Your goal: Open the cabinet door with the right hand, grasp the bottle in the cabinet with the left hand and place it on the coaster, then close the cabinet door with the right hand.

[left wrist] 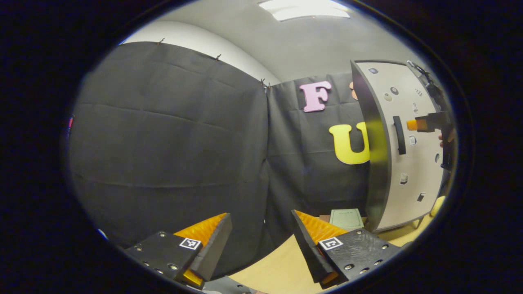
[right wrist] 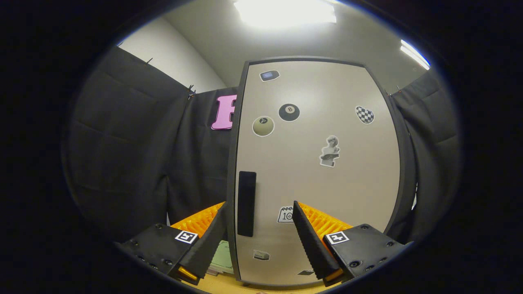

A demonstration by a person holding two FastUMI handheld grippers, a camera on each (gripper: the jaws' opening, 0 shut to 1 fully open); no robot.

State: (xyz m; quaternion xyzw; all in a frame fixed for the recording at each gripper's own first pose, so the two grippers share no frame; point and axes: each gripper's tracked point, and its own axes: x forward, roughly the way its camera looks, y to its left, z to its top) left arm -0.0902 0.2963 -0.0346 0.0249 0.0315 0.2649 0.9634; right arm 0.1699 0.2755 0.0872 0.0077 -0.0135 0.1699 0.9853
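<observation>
The cabinet [left wrist: 374, 163] stands on the right of the left gripper view, with a beige door [left wrist: 412, 163] covered in stickers and a black vertical handle [left wrist: 399, 134]. My right gripper [left wrist: 416, 124] hovers just off that handle, held by a hand. In the right gripper view the door [right wrist: 318, 171] is close ahead. My right gripper [right wrist: 259, 204] is open, its fingers on either side of the handle [right wrist: 246, 203] and the door's left edge. My left gripper [left wrist: 260, 216] is open and holds nothing, facing the booth wall. A green coaster [left wrist: 346, 218] lies on the table beside the cabinet.
The wooden table [left wrist: 282, 265] runs under the left gripper and up to the cabinet's foot. Black cloth walls close the booth behind and on the left. A yellow object [left wrist: 437, 205] peeks out past the cabinet's lower right corner.
</observation>
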